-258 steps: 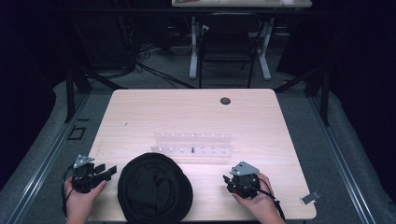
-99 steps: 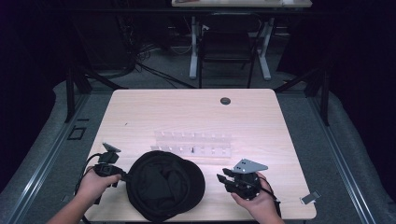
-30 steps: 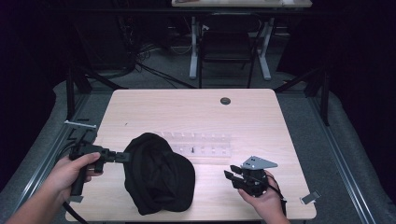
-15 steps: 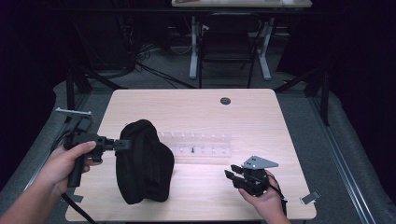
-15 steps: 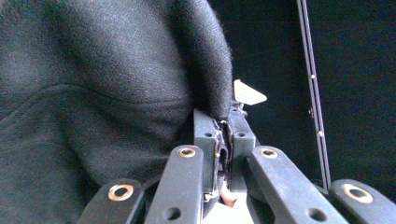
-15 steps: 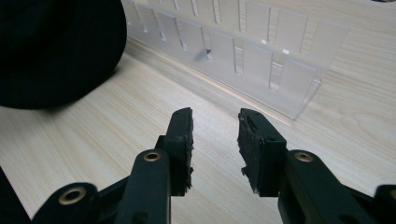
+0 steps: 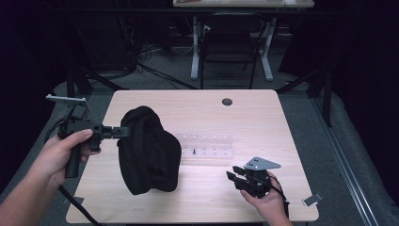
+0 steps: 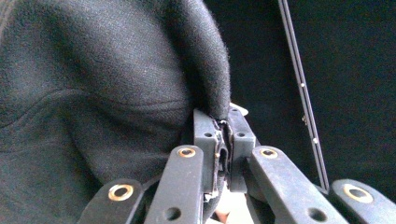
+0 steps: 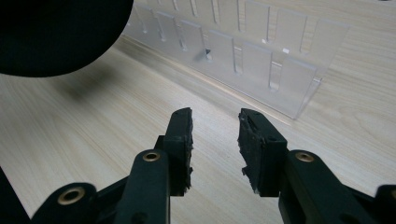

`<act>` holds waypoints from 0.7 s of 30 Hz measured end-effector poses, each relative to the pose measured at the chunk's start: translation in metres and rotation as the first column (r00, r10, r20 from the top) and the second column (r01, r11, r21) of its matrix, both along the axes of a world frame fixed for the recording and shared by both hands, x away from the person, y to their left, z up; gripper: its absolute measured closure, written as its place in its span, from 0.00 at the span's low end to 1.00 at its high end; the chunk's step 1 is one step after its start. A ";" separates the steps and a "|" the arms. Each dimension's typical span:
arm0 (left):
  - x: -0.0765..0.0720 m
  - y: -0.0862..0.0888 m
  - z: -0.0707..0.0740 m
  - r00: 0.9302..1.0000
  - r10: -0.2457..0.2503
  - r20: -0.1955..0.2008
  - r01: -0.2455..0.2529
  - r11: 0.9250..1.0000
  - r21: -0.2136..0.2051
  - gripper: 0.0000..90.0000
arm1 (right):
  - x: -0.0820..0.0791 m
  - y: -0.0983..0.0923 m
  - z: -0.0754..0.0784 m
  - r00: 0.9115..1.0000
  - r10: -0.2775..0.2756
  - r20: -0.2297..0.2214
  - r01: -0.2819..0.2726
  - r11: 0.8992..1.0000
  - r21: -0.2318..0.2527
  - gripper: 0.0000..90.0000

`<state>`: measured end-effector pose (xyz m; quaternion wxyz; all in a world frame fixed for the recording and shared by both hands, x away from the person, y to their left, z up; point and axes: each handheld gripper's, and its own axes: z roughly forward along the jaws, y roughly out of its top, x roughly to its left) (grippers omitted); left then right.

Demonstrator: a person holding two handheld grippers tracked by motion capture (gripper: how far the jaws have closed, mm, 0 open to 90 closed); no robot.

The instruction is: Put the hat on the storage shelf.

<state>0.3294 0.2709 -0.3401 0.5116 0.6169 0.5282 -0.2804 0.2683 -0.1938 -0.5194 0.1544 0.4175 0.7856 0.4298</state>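
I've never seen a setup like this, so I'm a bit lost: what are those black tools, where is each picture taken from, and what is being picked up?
No machine here: a person holds a hand tool with two jaws in each hand. The high view looks down on a wooden table from above the person. The other two pictures come from small cameras riding on each tool, looking along its jaws. The left gripper is shut on the edge of a black fabric hat, which hangs from it with its bottom close to the table; the left gripper view shows the cloth pinched between the jaws. The right gripper rests low by the table's near edge, jaws apart and empty. A clear plastic rack lies mid-table.
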 end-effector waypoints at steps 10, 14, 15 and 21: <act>0.014 -0.009 0.014 0.999 0.027 0.018 -0.027 1.000 0.006 0.96 | 0.000 -0.001 -0.001 1.000 -0.005 -0.008 0.005 1.000 0.010 0.72; 0.020 -0.012 0.018 0.999 0.041 0.023 -0.041 0.999 0.003 0.96 | 0.000 -0.001 -0.002 1.000 -0.005 -0.008 0.006 1.000 0.011 0.72; 0.022 -0.013 0.019 0.999 0.044 0.023 -0.044 0.999 0.002 0.96 | 0.000 -0.001 -0.002 1.000 -0.006 -0.008 0.006 1.000 0.012 0.72; 0.033 -0.019 0.025 0.997 0.071 0.028 -0.071 0.997 -0.015 0.96 | 0.001 -0.002 -0.002 1.000 -0.006 -0.012 0.007 1.000 0.012 0.72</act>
